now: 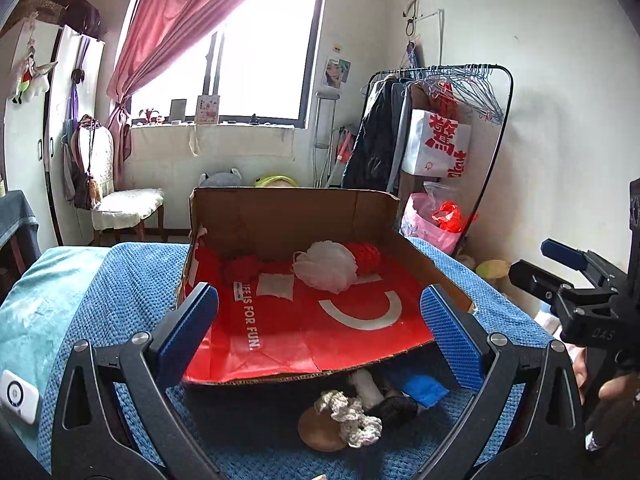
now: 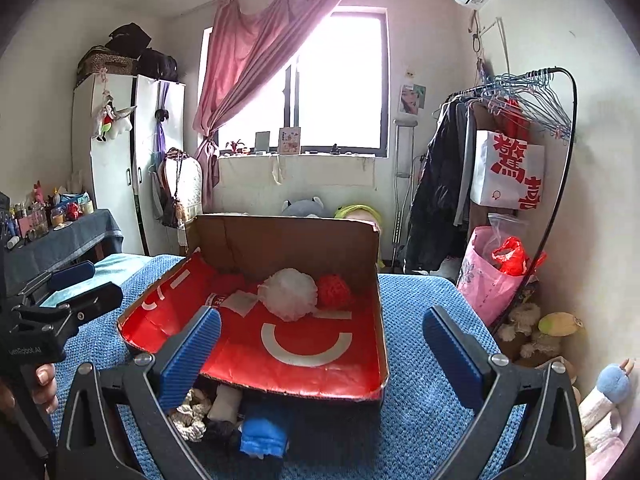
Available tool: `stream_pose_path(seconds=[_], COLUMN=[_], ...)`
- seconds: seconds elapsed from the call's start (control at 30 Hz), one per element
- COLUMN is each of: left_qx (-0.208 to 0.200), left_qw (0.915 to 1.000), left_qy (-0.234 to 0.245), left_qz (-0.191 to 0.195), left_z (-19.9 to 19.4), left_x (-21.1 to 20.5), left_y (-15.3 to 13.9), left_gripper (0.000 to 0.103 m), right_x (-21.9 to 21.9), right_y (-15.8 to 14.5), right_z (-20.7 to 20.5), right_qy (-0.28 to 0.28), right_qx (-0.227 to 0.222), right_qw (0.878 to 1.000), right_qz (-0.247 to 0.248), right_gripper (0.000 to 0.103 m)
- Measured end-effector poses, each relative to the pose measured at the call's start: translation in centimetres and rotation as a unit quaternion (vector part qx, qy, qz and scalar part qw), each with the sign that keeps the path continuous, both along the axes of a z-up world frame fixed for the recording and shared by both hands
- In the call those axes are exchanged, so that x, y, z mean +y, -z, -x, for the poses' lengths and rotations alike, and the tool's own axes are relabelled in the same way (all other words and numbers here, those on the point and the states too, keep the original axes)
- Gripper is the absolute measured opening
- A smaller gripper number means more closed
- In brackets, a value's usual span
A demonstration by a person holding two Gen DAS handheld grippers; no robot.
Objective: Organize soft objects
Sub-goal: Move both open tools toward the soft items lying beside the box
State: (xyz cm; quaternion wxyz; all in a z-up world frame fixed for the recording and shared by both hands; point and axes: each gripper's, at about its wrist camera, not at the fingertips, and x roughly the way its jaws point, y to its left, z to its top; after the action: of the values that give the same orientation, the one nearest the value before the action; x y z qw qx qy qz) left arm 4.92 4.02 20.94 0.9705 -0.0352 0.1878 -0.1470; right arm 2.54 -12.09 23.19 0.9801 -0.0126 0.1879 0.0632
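Cardboard box (image 1: 304, 216) sits on the blue bed cover (image 1: 132, 280), near edge overhanging soft items, while left tongs (image 1: 320, 328) and right tongs (image 2: 322, 354) hover released, empty.

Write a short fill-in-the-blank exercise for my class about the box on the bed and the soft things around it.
The cardboard box is lined in ____.
The white mesh pouf lies ____ the box.
The blue cloth lies on the ____ blanket, in front of the box.
Both tongs, left and right, hold ____.

Missing words: red; inside; blue; nothing
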Motion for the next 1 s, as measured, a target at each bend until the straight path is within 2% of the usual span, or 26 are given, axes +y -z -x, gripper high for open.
stream_pose_path(seconds=[0.27, 0.43, 0.77, 1.0], left_qx=[-0.009, -0.021, 0.016, 0.038], left_qw=[0.9997, 0.9988, 0.9987, 0.9976], left_qy=[-0.021, -0.031, -0.039, -0.048], left_qz=[-0.01, -0.031, -0.028, -0.033], left_z=[3.4, 5.2, 5.9, 5.9], left_x=[-0.3, -0.8, -0.7, -0.8], left_y=[2.4, 4.2, 8.0, 10.1], left_gripper=[0.103, 0.103, 0.103, 0.103], right_x=[0.0, 0.2, -0.3, 0.2], right_y=[3.7, 5.8, 9.0, 11.1], right_z=[3.8, 5.5, 6.5, 6.9], right_qy=[0.027, 0.041, 0.053, 0.06], right_qx=[0.002, 0.003, 0.031, 0.043], right_qw=[1.0, 0.999, 0.998, 0.997], right_qz=[-0.005, -0.002, -0.024, -0.016], right_gripper=[0.103, 0.103, 0.103, 0.103])
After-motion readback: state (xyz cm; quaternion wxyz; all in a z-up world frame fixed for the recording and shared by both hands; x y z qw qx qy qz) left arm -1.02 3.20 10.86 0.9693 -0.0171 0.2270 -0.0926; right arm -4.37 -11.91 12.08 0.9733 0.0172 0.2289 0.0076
